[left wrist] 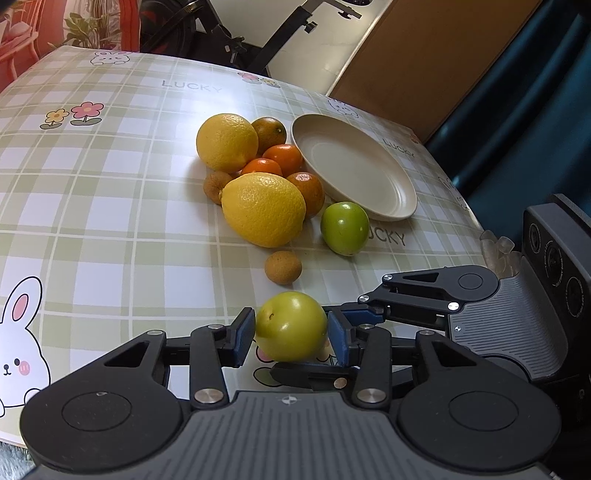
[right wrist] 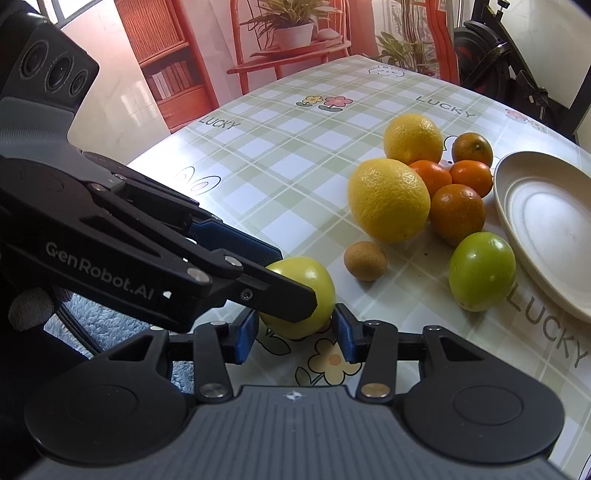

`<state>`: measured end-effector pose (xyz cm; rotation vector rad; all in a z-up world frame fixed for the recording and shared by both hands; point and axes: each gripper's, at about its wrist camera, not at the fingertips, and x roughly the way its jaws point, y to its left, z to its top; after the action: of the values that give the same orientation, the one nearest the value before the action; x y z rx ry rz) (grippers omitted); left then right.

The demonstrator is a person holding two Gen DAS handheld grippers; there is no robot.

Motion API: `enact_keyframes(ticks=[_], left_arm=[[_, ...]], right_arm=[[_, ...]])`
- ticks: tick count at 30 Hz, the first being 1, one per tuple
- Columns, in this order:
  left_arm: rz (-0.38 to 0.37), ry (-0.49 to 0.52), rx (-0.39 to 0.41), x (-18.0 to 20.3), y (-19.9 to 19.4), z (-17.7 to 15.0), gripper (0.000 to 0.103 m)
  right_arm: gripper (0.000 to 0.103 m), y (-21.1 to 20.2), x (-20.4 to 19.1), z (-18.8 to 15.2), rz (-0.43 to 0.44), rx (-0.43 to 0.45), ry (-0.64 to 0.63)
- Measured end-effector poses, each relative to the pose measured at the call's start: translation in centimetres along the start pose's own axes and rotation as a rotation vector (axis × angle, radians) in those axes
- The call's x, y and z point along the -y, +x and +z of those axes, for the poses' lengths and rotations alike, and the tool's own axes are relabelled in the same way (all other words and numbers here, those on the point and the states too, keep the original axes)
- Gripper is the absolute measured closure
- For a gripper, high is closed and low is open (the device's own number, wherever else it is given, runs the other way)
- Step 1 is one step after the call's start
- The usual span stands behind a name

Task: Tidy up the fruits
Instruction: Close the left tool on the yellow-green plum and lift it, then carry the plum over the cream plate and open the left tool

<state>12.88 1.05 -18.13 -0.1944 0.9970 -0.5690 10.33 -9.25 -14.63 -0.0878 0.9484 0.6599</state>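
Observation:
A green round fruit (left wrist: 291, 325) rests at the near edge of the table. My left gripper (left wrist: 291, 332) is shut on it, blue pads pressing its left and right sides. My right gripper (right wrist: 295, 332) is shut on the same green fruit (right wrist: 310, 277); the left gripper's black fingers (right wrist: 258, 284) cross over it from the left. In the left wrist view the right gripper's fingers (left wrist: 406, 295) reach in from the right. Farther back lie two lemons (left wrist: 264, 208) (left wrist: 227, 142), several oranges (left wrist: 306, 192), a second green fruit (left wrist: 344, 228) and an empty cream plate (left wrist: 399, 206).
Two small brown fruits (left wrist: 283, 267) (left wrist: 216, 186) lie near the pile. The checked tablecloth (left wrist: 110, 221) has bare room to the left. The table's right edge drops to a dark blue surface (left wrist: 517, 129). Red shelves and potted plants (right wrist: 291, 26) stand beyond the far edge.

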Motion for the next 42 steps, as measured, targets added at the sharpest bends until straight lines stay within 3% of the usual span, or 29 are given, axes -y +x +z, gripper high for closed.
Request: enact_keyframes(ticks=[5, 10, 15, 22, 33, 42], left_arm=[[0.010, -0.005, -0.014, 0.0, 0.6, 0.0, 0.047], [-0.017, -0.015, -0.011, -0.2, 0.3, 0.0, 0.055], [-0.014, 0.016, 0.007, 0.6, 0.0, 0.8, 0.055], [-0.024, 0.072, 0.055, 3.2, -0.3, 4.0, 0.055], [-0.030, 0.176, 0.129, 6.9, 1.0, 9.9, 0.055], [-0.004, 0.204, 0.077, 7.4, 5.8, 14.2, 0.054]], right_arm=[[0.056, -0.2, 0.0, -0.2, -0.006, 0.002, 0.013], [0.057, -0.3, 0.1, -0.3, -0.007, 0.006, 0.024], [0.057, -0.9, 0.3, -0.4, -0.008, 0.032, 0.047], [0.057, -3.7, 2.0, 0.1, -0.041, 0.126, 0.123], [0.057, -7.2, 5.6, 3.1, -0.154, 0.237, 0.137], [0.057, -5.8, 10.3, 5.4, -0.220, 0.227, 0.122]])
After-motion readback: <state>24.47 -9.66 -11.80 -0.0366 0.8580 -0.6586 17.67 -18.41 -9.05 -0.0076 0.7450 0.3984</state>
